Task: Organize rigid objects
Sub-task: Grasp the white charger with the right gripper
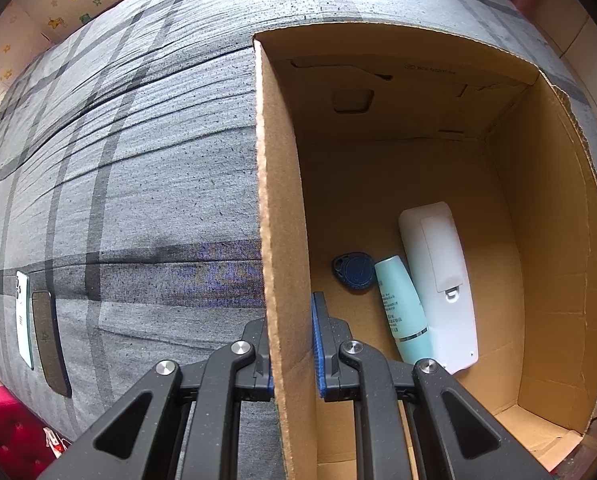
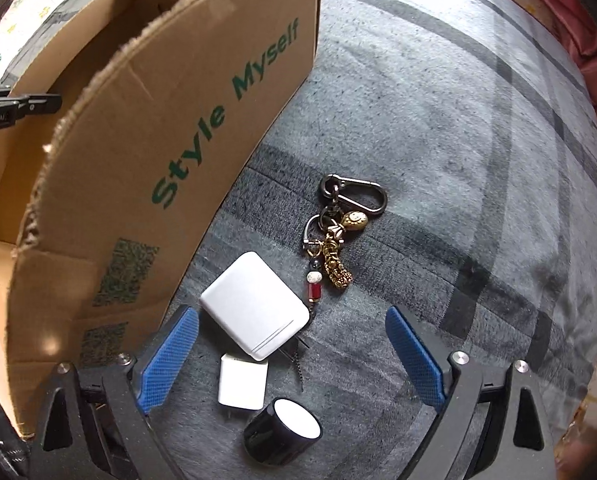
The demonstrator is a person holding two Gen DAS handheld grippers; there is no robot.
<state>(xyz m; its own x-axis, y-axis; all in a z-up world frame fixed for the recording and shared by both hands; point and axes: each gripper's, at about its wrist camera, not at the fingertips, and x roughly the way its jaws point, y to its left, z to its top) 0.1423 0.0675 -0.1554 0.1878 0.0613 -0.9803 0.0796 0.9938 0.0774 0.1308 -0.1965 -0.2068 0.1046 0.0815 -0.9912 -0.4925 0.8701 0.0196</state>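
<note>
on the grey bed cover, the left gripper [image 1: 294, 354] is clamped on the wall of the cardboard box [image 1: 282, 208]; the right gripper [image 2: 292, 354] hangs wide open and empty above the white charger [image 2: 254, 304]; i think picking it comes next, so lower and close.

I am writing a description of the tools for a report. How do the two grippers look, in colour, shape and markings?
Both the left gripper and the right gripper have matte black angular link arms with triangular cut-outs and round silver pivot bolts. Their fingers carry blue pads with a fine textured grid. No cables or sleeves are visible.
</note>
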